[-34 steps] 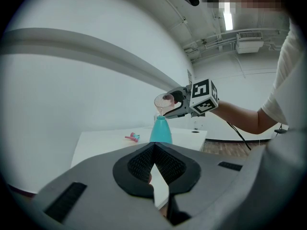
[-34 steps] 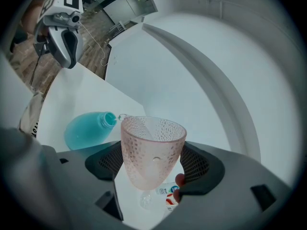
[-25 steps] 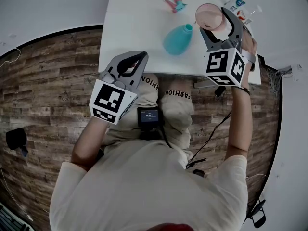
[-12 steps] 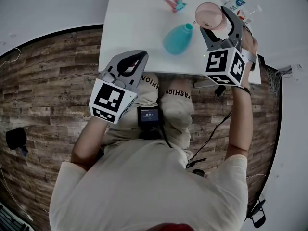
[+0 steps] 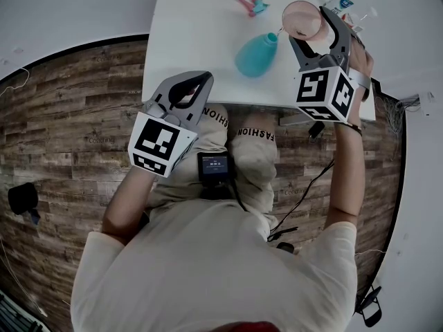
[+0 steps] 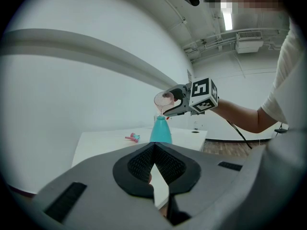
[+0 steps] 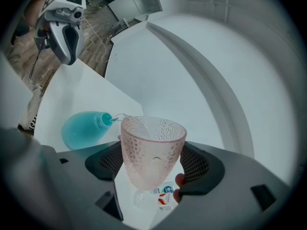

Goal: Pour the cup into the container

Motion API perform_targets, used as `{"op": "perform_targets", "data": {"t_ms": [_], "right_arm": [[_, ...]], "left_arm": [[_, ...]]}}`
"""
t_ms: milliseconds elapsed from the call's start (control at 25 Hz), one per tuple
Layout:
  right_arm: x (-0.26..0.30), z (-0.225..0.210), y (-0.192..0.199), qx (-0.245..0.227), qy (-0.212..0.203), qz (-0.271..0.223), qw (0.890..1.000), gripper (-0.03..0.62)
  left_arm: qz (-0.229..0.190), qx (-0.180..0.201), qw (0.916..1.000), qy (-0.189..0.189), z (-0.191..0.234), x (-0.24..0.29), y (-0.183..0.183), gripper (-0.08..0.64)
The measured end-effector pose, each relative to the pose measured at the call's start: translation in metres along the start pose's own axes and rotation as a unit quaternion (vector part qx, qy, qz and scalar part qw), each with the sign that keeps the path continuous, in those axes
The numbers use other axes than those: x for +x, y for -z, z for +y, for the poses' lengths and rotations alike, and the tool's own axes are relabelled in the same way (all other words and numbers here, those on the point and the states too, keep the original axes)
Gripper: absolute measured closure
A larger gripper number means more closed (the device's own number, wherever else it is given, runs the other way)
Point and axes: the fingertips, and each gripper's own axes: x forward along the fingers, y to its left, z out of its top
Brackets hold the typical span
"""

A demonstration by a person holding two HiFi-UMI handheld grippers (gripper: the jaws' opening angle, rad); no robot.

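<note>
- Tipping over a narrow bottle neck, the pink dimpled cup [image 7: 152, 145] is clamped round its bowl between the jaws of the right gripper [image 5: 315, 37], with its lip turned toward the teal container [image 5: 255, 55].
- Risk of a spill: the container's mouth looks much narrower than the cup's rim. A steeper tilt or a small sideways drift could send liquid down the teal shoulder and onto the desk [image 5: 194, 33].
- Risk of a knock: nothing steadies the container. If the cup's lip bumps the neck, the container could rock or tip toward the near edge.
- Risk of a slip: the grip sits on a tapering bowl, so the cup might rotate between the pads as it leans further.
- Position: the container stands upright, right of the middle of the desk and fairly close to its near edge. The cup hangs just above and to the right of its mouth, on the side of the far right corner. A thin thread of clear liquid seems to bridge lip and mouth, though it is too fine to be sure.
- The left gripper [image 5: 181, 99] is held off the desk, at its near left corner, well apart from the container. Its jaws are pressed together on nothing.
</note>
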Motion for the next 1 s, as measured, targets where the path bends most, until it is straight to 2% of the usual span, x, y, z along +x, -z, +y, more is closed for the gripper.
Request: {"op": "perform_targets", "data": {"t_ms": [1000], "right_arm": [[-0.0016, -0.0037, -0.0013, -0.012, 0.008, 0.001, 1.000, 0.219]], "left_arm": [[0.002, 0.000, 1.0000, -0.001, -0.0013, -0.0004, 0.0013, 0.549]]}}
